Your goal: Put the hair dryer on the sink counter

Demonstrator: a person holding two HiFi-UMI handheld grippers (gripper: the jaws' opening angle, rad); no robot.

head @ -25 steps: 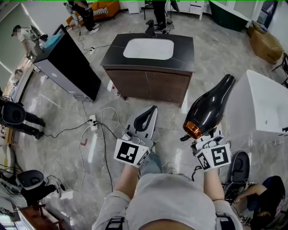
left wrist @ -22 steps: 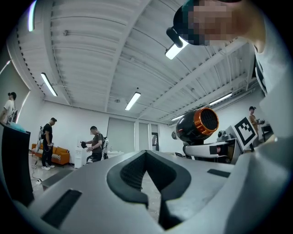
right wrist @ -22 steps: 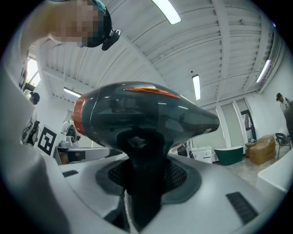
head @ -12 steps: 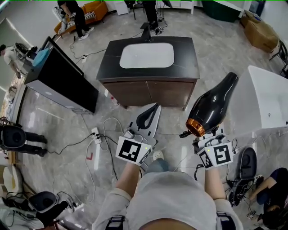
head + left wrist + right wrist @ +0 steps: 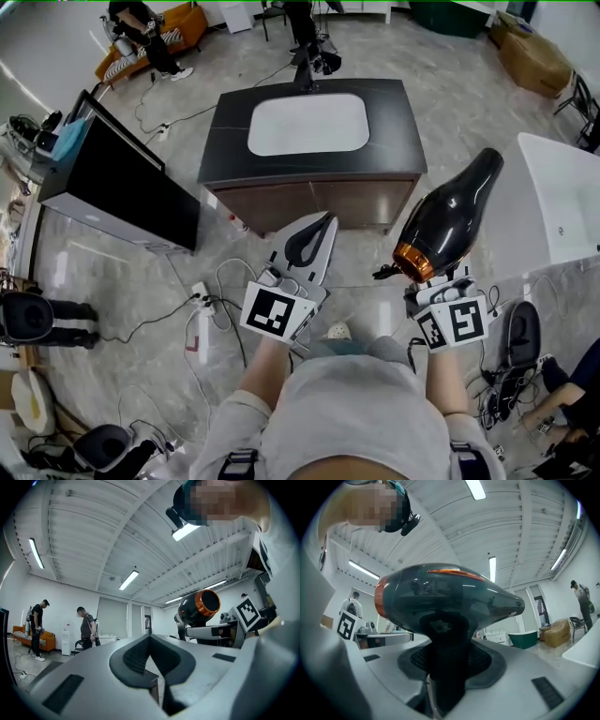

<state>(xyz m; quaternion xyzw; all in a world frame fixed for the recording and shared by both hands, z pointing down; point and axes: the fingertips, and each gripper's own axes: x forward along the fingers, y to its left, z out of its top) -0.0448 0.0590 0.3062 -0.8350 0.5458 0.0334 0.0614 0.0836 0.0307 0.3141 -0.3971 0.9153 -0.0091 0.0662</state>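
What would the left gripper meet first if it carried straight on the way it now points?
Probably the dark sink cabinet just ahead of the left gripper; height is unclear, so it might pass over the counter instead.

Black hair dryer (image 5: 448,217), orange ring (image 5: 411,262); black sink counter (image 5: 396,131).

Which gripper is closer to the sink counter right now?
Left. In the head view the left gripper is straight in front of the sink counter, tip overlapping its cabinet front. The right gripper, holding the hair dryer, sits out past its right corner.
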